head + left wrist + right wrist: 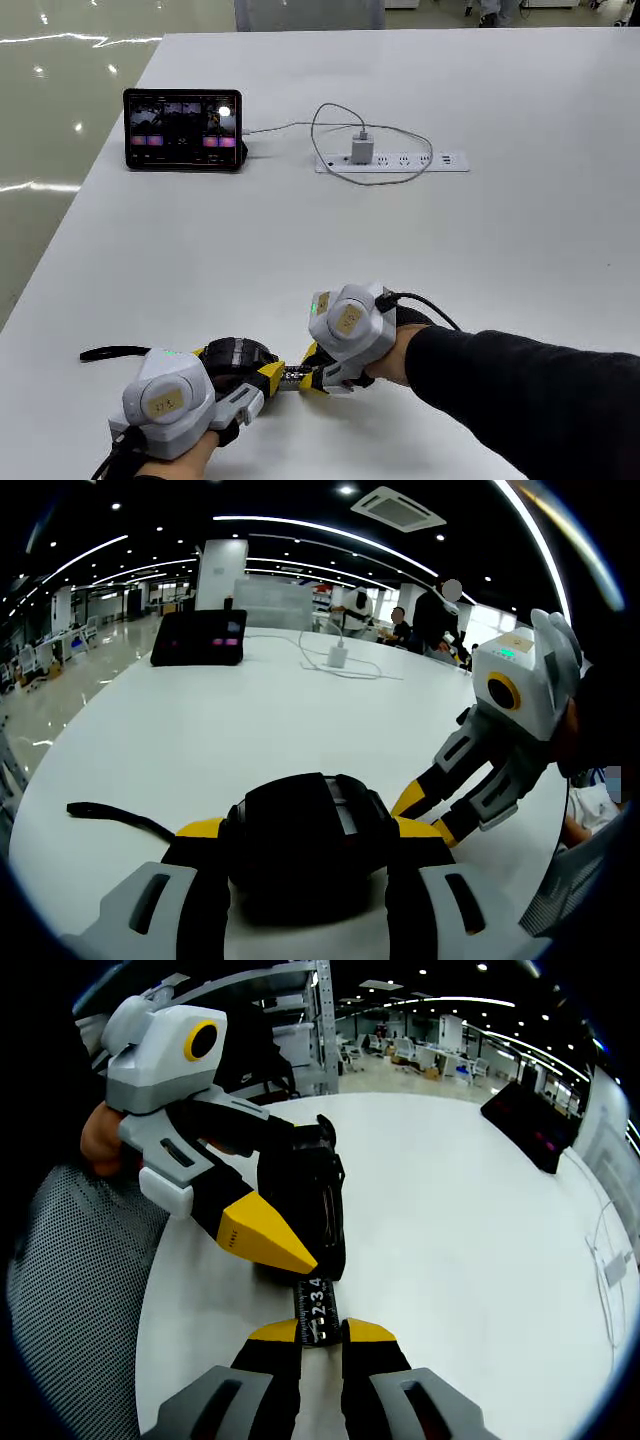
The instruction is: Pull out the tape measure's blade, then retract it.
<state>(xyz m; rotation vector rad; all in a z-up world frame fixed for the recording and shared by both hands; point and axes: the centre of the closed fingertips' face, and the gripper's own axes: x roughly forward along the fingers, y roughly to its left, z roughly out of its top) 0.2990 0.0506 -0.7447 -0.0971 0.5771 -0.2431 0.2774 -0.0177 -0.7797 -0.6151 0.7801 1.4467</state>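
The black tape measure [238, 358] rests on the white table near its front edge, with a black wrist strap [113, 352] trailing left. My left gripper [262, 381] is shut on its case [310, 842], yellow fingertips on both sides. A short length of black blade [316, 1312] with white numbers sticks out of the case [305, 1205]. My right gripper [321, 1332] is shut on the blade's end, just right of the case in the head view [305, 375].
A tablet [184, 129] stands at the far left of the table [520, 250]. A white power strip [392, 161] with a charger and looped cable lies at the back centre. People stand beyond the table's far end in the left gripper view.
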